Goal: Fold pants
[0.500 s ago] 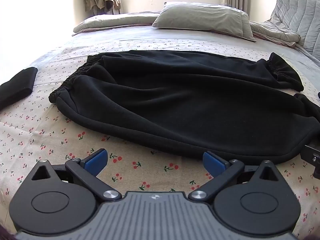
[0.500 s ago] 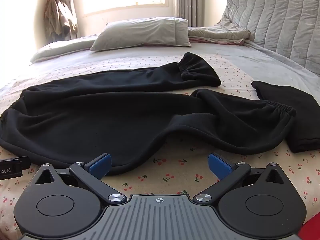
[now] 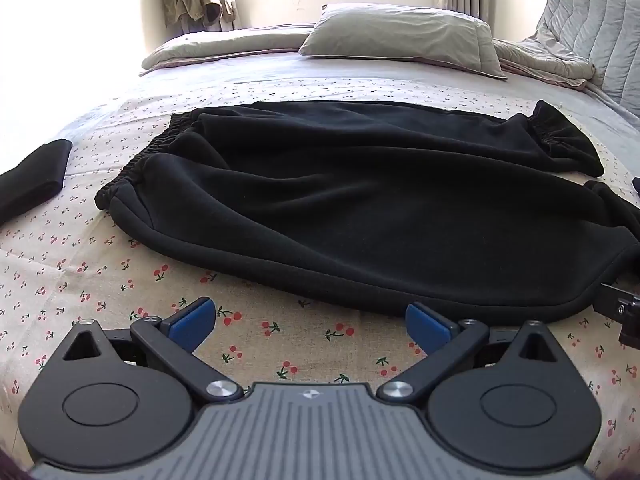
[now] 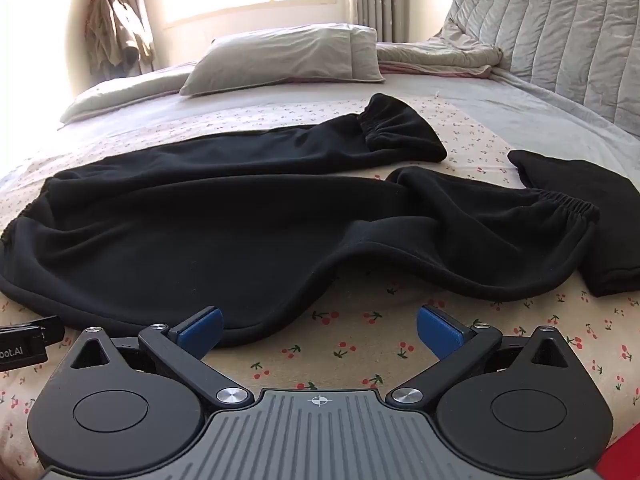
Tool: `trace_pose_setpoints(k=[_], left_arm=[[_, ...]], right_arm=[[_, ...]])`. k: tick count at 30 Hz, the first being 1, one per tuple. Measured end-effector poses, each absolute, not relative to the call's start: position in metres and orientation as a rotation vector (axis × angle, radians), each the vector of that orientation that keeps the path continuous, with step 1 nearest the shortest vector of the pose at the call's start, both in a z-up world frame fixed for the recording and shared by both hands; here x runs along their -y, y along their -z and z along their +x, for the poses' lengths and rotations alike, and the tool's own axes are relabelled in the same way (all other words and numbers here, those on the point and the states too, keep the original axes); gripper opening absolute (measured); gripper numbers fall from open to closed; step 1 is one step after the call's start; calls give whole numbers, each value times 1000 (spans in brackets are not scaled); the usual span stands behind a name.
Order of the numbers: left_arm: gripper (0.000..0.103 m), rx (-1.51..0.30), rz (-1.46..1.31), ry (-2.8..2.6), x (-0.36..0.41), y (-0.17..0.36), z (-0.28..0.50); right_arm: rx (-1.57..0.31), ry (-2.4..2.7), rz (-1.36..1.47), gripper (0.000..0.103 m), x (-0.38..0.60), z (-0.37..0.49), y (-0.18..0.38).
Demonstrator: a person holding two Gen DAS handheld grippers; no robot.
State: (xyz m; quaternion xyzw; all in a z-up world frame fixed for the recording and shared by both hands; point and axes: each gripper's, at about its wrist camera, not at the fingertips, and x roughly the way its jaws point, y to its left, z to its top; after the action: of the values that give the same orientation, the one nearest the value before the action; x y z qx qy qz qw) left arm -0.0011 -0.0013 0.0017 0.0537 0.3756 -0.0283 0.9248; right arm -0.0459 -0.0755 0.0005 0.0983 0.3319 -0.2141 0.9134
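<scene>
A pair of black fleece jogger pants is spread lengthwise across a cherry-print cotton bedsheet, elastic waistband at the left and the two gathered cuffs out to the right. In the right wrist view the pants look pretty rumpled: the far leg is laid out straight, while the near leg is bent into a wavy curve along its front edge. The left gripper, black with blue pads, is held tilted down just short of the near hem, jaws spread fully apart, nothing caught between them, only bare sheet seen in the gap. Same deal with the right gripper: wide open and empty, its left pad sitting right at the pants' front edge, though actual contact can't be confirmed. A small folded black cloth is parked beside the near cuff at the right, and another dark folded piece is seen off to the left. Grey pillows and a quilted grey headboard are found at the back.
</scene>
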Motion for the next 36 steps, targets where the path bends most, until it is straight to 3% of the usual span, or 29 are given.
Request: trace_pose_setpoints(k=[36], left_arm=[[103, -793, 107, 88, -1, 3, 1]], right_arm=[[-713, 426, 196, 103, 72, -42, 4]])
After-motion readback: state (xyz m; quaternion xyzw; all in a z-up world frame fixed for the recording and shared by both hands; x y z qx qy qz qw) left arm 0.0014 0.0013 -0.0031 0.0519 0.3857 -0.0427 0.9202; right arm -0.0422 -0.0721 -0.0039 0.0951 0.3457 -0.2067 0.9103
